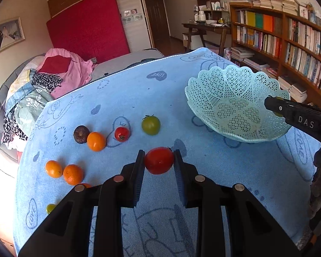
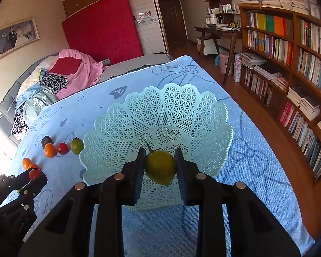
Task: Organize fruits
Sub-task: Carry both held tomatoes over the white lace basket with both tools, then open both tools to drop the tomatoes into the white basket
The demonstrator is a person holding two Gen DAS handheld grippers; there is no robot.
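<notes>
A: Where are the fruits?

B: My right gripper (image 2: 159, 167) is clamped on a yellow-green tomato (image 2: 160, 167) above the lattice basket (image 2: 122, 128); my left gripper (image 1: 159, 160) is clamped on a red tomato (image 1: 159, 160) over the blue towel (image 1: 224, 171).

A: Step, and next move?

B: Carrying, I judge; next, lower and release inside the basket.

A: Hidden?

B: In the left view, one orange (image 1: 86, 185) and a greenish fruit (image 1: 50, 208) are half covered by my gripper

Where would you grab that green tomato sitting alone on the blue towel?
Across the green tomato's round middle, coming from above with one finger each side. Its stem points up and away, and the small red tomato lies clear to its left, so both flanks seem free.
</notes>
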